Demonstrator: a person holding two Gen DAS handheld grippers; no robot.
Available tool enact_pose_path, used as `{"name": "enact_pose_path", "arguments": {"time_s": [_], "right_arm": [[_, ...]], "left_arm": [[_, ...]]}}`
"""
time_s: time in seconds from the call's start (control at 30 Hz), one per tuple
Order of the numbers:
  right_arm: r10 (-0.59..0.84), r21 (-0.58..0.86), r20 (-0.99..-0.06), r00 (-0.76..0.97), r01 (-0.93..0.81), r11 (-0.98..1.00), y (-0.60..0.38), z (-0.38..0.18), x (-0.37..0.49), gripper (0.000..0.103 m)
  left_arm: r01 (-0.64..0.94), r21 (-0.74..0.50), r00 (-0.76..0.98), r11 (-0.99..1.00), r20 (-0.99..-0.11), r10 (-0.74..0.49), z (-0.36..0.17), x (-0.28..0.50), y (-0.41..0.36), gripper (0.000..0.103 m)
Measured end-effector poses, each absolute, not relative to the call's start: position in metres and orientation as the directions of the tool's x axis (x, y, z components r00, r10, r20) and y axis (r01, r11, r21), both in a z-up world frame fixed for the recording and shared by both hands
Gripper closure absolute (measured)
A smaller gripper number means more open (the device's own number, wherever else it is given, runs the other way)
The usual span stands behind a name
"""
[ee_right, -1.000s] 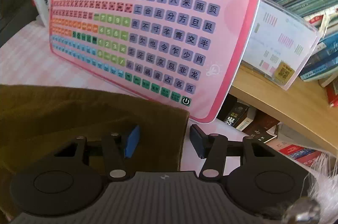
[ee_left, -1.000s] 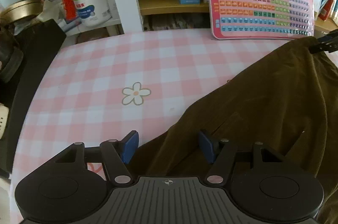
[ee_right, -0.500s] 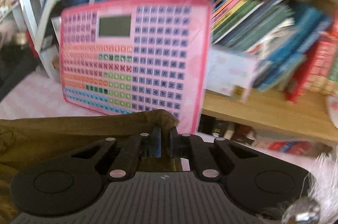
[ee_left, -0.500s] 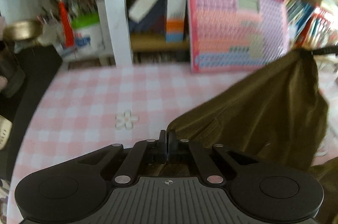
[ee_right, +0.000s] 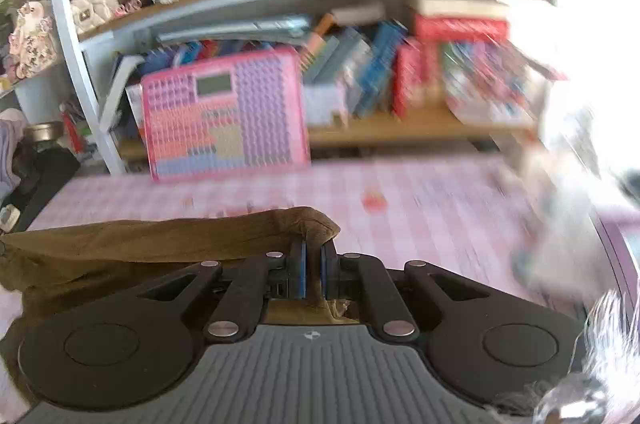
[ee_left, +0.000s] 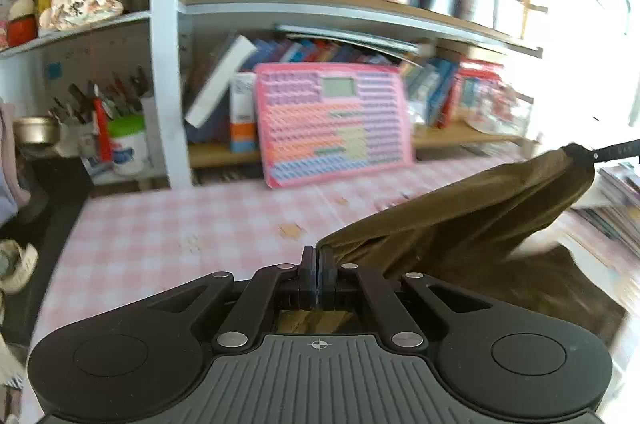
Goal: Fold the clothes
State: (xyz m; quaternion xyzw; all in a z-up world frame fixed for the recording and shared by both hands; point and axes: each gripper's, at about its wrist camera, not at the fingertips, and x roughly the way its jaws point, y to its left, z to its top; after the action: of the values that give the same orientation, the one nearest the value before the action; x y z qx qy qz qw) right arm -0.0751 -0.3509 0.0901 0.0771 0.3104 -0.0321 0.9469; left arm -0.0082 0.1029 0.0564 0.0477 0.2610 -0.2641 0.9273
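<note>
Here, the left gripper (ee_left: 319, 274) and right gripper (ee_right: 313, 274) each pinch one corner of an olive-brown garment (ee_left: 460, 224), its edge stretched between them above the pink checked worktop (ee_left: 180, 224).

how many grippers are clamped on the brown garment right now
2: the left gripper pinches the brown garment at its near corner, and the right gripper pinches its far corner.
</note>
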Motion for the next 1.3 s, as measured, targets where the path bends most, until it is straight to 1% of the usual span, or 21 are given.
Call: {"name": "enact_pose_path", "arguments": {"time_s": [0.1,0.17,0.3,0.37,0.43,0.47,0.5,0.53,0.57,0.63,0.77,0.83,0.9,0.97,1.0,1.07,1.17,1.3], "right_arm": [[-0.036,0.164,-0.653,0.757,0.188,0.968,-0.343,0.065,-0.119,0.097],[-0.051,0.177,-0.696,0.716,0.240,0.954,-0.338,0.044,-0.144,0.096],[-0.076,0.181,-0.752,0.655,0.316,0.931,-0.326,0.013,-0.161,0.094],[-0.086,0.180,-0.778,0.622,0.353,0.918,-0.320,-0.002,-0.170,0.091],[-0.099,0.165,-0.798,0.595,0.373,0.913,-0.317,-0.009,-0.173,0.085],[-0.104,0.157,-0.806,0.582,0.380,0.912,-0.316,-0.012,-0.174,0.084],[-0.099,0.158,-0.814,0.573,0.382,0.911,-0.316,-0.014,-0.175,0.080],[-0.091,0.164,-0.818,0.568,0.382,0.910,-0.317,-0.015,-0.179,0.077],[-0.083,0.170,-0.822,0.563,0.382,0.909,-0.318,-0.016,-0.181,0.076],[-0.062,0.184,-0.832,0.551,0.380,0.907,-0.318,-0.016,-0.182,0.071],[0.012,0.256,-0.839,0.543,0.376,0.890,-0.319,-0.014,-0.188,0.066],[0.063,0.311,-0.830,0.554,0.366,0.877,-0.320,-0.011,-0.189,0.059],[0.112,0.362,-0.821,0.561,0.358,0.861,-0.323,-0.009,-0.189,0.056],[0.158,0.408,-0.813,0.561,0.355,0.841,-0.328,-0.008,-0.186,0.055],[0.174,0.425,-0.811,0.559,0.357,0.832,-0.332,-0.008,-0.185,0.055],[0.206,0.460,-0.803,0.559,0.361,0.812,-0.337,-0.007,-0.182,0.055],[0.266,0.525,-0.783,0.562,0.369,0.767,-0.343,-0.010,-0.181,0.054],[0.340,0.587,-0.755,0.561,0.347,0.731,-0.340,-0.012,-0.179,0.053]], "left_arm": [[0.532,-0.091,0.672,0.842,-0.559,-0.486,0.036,-0.032,0.108,0.103],[0.516,-0.112,0.642,0.849,-0.606,-0.470,0.018,-0.042,0.109,0.099],[0.478,-0.161,0.599,0.864,-0.660,-0.454,-0.011,-0.054,0.113,0.095],[0.457,-0.172,0.585,0.873,-0.680,-0.441,-0.020,-0.057,0.114,0.093],[0.431,-0.184,0.582,0.883,-0.692,-0.428,-0.024,-0.061,0.116,0.090],[0.416,-0.193,0.580,0.889,-0.696,-0.423,-0.025,-0.064,0.118,0.084],[0.394,-0.206,0.579,0.896,-0.702,-0.416,-0.025,-0.066,0.121,0.080],[0.362,-0.220,0.580,0.906,-0.707,-0.404,-0.025,-0.068,0.125,0.071],[0.327,-0.236,0.585,0.915,-0.709,-0.393,-0.024,-0.071,0.130,0.062],[0.254,-0.278,0.593,0.926,-0.711,-0.377,-0.024,-0.075,0.138,0.058],[0.088,-0.408,0.585,0.909,-0.717,-0.379,-0.031,-0.085,0.154,0.058],[0.012,-0.480,0.572,0.877,-0.716,-0.400,-0.034,-0.087,0.156,0.058],[-0.014,-0.508,0.577,0.861,-0.707,-0.408,-0.034,-0.090,0.151,0.058],[-0.040,-0.535,0.583,0.844,-0.698,-0.416,-0.033,-0.092,0.146,0.058],[-0.046,-0.545,0.587,0.837,-0.693,-0.419,-0.032,-0.092,0.143,0.057],[-0.052,-0.557,0.596,0.829,-0.683,-0.422,-0.029,-0.092,0.139,0.051],[-0.075,-0.581,0.608,0.811,-0.671,-0.424,-0.027,-0.092,0.136,0.051],[-0.146,-0.617,0.608,0.773,-0.672,-0.422,-0.030,-0.097,0.138,0.050]]}}
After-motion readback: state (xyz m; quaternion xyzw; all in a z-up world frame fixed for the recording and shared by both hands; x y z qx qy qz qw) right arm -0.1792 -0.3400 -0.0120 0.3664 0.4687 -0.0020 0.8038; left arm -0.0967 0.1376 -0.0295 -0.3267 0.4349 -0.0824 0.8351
